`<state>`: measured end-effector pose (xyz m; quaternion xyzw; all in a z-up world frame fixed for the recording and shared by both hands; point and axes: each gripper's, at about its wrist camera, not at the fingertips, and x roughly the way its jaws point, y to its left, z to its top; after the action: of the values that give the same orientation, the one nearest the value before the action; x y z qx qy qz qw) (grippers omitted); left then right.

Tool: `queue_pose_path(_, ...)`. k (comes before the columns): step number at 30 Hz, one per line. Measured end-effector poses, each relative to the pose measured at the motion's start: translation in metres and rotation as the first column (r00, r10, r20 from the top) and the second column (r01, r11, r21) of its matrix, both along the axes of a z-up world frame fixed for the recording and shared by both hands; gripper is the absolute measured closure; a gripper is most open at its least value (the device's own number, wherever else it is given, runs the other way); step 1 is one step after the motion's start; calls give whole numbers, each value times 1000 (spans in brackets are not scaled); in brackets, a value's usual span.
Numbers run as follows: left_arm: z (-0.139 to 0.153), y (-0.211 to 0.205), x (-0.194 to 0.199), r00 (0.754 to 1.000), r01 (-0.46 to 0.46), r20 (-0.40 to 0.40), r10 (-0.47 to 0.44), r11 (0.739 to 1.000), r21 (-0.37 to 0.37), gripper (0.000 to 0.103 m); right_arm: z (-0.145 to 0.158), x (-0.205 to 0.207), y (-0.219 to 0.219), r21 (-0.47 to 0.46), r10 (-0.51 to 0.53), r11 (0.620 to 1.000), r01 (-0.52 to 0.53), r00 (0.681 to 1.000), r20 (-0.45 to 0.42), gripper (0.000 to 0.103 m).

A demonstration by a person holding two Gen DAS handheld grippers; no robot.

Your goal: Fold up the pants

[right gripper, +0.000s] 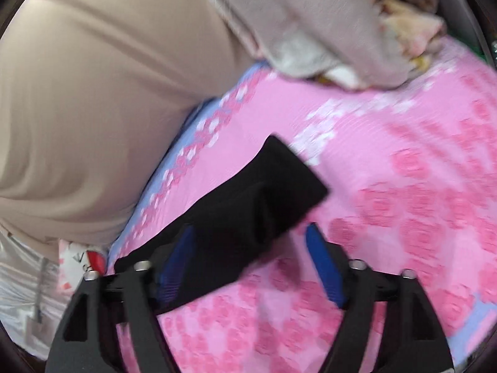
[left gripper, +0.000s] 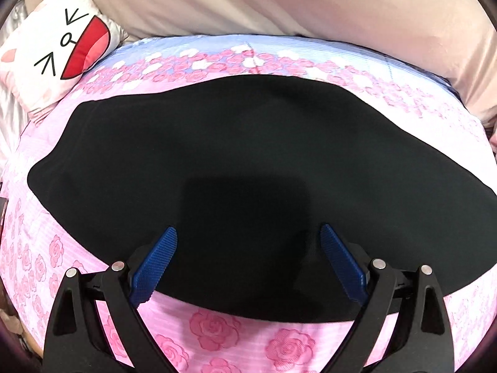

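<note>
The black, smooth-fabric pants (left gripper: 248, 168) lie flat on the pink rose-printed bedsheet (left gripper: 217, 329), spread as a broad dark band whose long axis runs left to right across the left wrist view, with a pale beige quilt (left gripper: 279, 3) bunched beyond the far edge and a white cartoon-face pillow (left gripper: 59, 46) at the far left. The left gripper (left gripper: 248, 236) hangs over the near edge of the cloth with its blue ribbed fingers (left gripper: 155, 264) spread wide, holding nothing. In the blurred right wrist view the right gripper (right gripper: 251, 239) also has its jaws apart, astride one narrow end of the pants (right gripper: 248, 211), which points up and to the right there; whether this end is waistband or cuffs cannot be told. The step in hand looks like taking hold for the next fold. To do it well, each gripper should probably pinch through every layer at a corner or edge, close fully before lifting, and both should carry the end along the long axis so the edges land square and no crease forms.
</note>
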<state>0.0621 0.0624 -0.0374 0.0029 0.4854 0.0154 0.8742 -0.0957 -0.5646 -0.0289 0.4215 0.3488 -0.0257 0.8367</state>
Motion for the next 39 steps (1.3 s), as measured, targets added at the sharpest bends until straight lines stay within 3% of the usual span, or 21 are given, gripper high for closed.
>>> queue_pose_path(1,0,0,-1,1000,0,0,0,1000,2,11,-5,13,3,33,27,999,-27,1000,-11,42)
queue_pose_path(2,0,1,-2,1000,-4,-2,4,1000,6,11,-7,26,7,42,47,998,-47,999,-10,95)
queue_pose_path(4,-1,6,-2,1000,-20,-10,20,1000,13,11,9,53,19,-98,72,992,-77,996,-47,95)
queue_pose_path(6,2,13,-2,999,-36,-7,36,999,18,11,55,60,32,-233,88,970,-68,993,75,95)
queue_pose_path(7,5,17,-3,999,-46,4,45,999,18,11,84,54,42,-301,115,952,-56,976,184,95)
queue_pose_path(8,8,22,-5,998,-57,21,56,998,21,11,102,48,49,-378,128,925,-33,965,230,96)
queue_pose_path(10,9,30,-7,997,-73,37,72,997,23,10,102,53,48,-487,111,874,0,974,200,96)
queue_pose_path(11,7,34,-7,996,-85,39,84,996,25,10,87,57,40,-490,97,872,-11,984,151,95)
queue_pose_path(13,-3,44,-3,993,-115,22,114,993,27,10,27,73,15,-439,35,897,-46,999,-34,94)
queue_pose_path(14,-10,50,1,991,-131,4,131,991,31,10,-4,79,6,-410,1,910,-58,991,-136,95)
queue_pose_path(15,-14,55,3,989,-146,-5,146,989,37,10,-26,76,2,-392,-29,919,-45,983,-182,95)
queue_pose_path(18,-15,67,7,986,-163,-6,164,986,32,9,-8,57,15,-434,-117,899,60,988,-106,83)
queue_pose_path(21,-9,81,11,981,-194,19,193,980,38,10,30,55,48,-600,-197,788,134,980,-40,70)
queue_pose_path(23,-8,92,17,976,-219,21,219,976,19,10,50,65,72,-637,-125,765,96,992,-1,63)
queue_pose_path(25,-7,103,23,969,-247,25,247,969,5,10,68,94,123,-596,91,800,-65,996,14,63)
queue_pose_path(26,-7,108,24,965,-260,26,260,966,0,10,70,111,151,-575,198,803,-159,980,5,63)
queue_pose_path(28,-9,118,26,960,-279,29,279,960,-6,10,64,159,217,-511,407,779,-364,913,-30,63)
queue_pose_path(31,-10,137,25,951,-307,46,307,952,4,10,36,231,309,-330,645,711,-621,762,-45,63)
queue_pose_path(33,-10,147,24,950,-308,54,308,951,7,10,18,280,365,-229,734,649,-726,676,-62,64)
queue_pose_path(35,-11,155,22,958,-283,46,284,959,-30,10,4,326,406,-130,785,605,-786,616,-69,65)
queue_pose_path(39,-12,159,17,974,-217,59,221,974,-63,10,-16,386,450,36,825,557,-830,548,-135,65)
